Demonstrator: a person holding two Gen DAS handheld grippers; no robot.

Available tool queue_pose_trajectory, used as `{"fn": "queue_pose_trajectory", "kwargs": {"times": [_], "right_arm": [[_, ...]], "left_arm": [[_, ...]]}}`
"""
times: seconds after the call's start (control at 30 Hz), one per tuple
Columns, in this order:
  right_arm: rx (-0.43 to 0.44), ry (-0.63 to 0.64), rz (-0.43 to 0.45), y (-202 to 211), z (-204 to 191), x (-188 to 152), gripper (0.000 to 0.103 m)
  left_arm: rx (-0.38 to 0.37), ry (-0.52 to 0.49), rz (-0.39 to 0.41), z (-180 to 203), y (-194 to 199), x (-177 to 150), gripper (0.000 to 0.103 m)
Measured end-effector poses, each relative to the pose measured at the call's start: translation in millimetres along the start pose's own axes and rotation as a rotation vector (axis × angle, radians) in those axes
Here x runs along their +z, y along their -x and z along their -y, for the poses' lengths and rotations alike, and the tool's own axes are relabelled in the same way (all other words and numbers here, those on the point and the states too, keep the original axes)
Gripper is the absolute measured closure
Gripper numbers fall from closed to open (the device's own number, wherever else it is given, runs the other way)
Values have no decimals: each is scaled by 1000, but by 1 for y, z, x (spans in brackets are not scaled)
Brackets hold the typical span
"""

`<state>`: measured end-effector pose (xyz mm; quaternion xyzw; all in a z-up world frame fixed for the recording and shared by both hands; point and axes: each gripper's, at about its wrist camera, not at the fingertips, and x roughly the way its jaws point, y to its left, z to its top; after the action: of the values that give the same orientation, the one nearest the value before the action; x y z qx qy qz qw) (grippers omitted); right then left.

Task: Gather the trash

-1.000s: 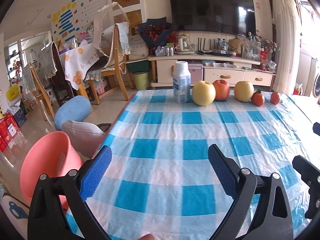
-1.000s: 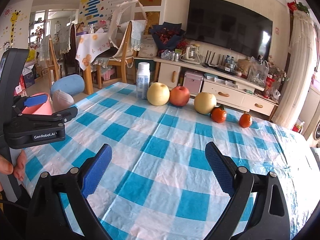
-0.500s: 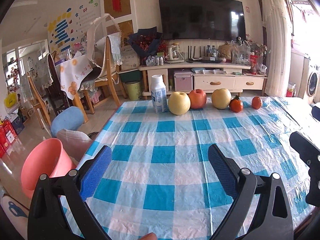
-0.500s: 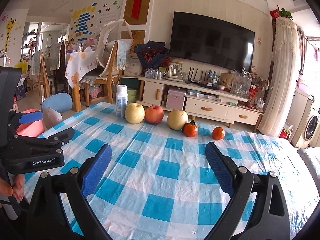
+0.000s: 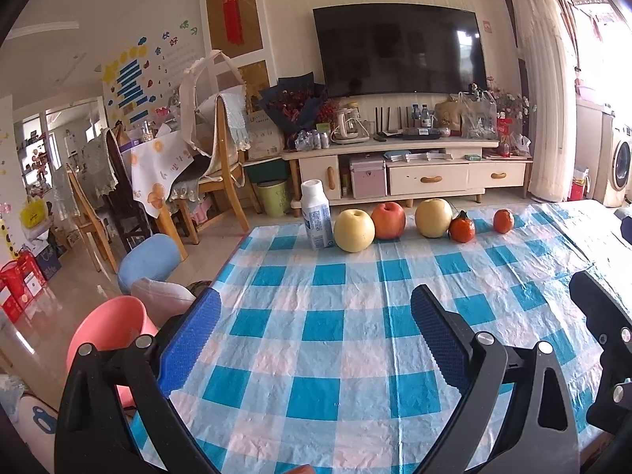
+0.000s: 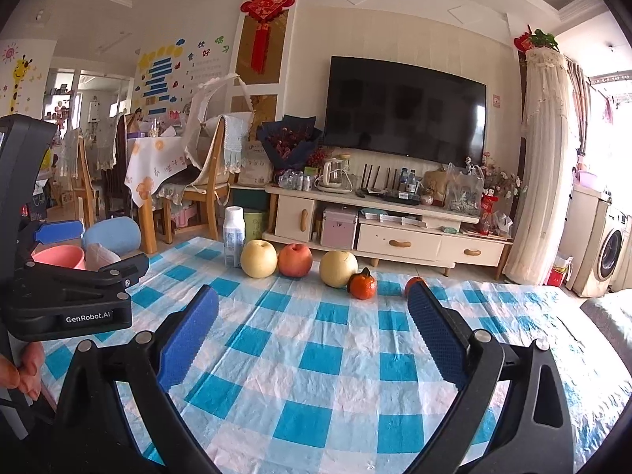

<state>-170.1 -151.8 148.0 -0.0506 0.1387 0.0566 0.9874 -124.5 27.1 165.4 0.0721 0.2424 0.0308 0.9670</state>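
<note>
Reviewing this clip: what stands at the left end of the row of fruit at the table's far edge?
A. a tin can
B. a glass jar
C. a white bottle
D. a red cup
C: a white bottle stands upright beside the yellow apple, at the row's left end.

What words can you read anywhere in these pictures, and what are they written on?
"GenRobot.AI": white letters on the black body of the left gripper, seen from the right wrist.
White bottle: label print too small to read.
Wall decorations: coloured characters too blurred to read.
Red knot hanging: character unclear.
</note>
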Motion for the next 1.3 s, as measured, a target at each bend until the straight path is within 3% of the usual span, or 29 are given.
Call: {"fn": "queue_pose_trajectory", "kwargs": {"times": [0.47, 1.3], "right_arm": [[7, -84, 21, 10, 20, 3, 5], [24, -62, -20, 0, 13, -5, 5]], "left_arm": [[6, -12, 25, 8, 16, 8, 7], [-27, -11, 17, 17, 6, 0, 7]]}}
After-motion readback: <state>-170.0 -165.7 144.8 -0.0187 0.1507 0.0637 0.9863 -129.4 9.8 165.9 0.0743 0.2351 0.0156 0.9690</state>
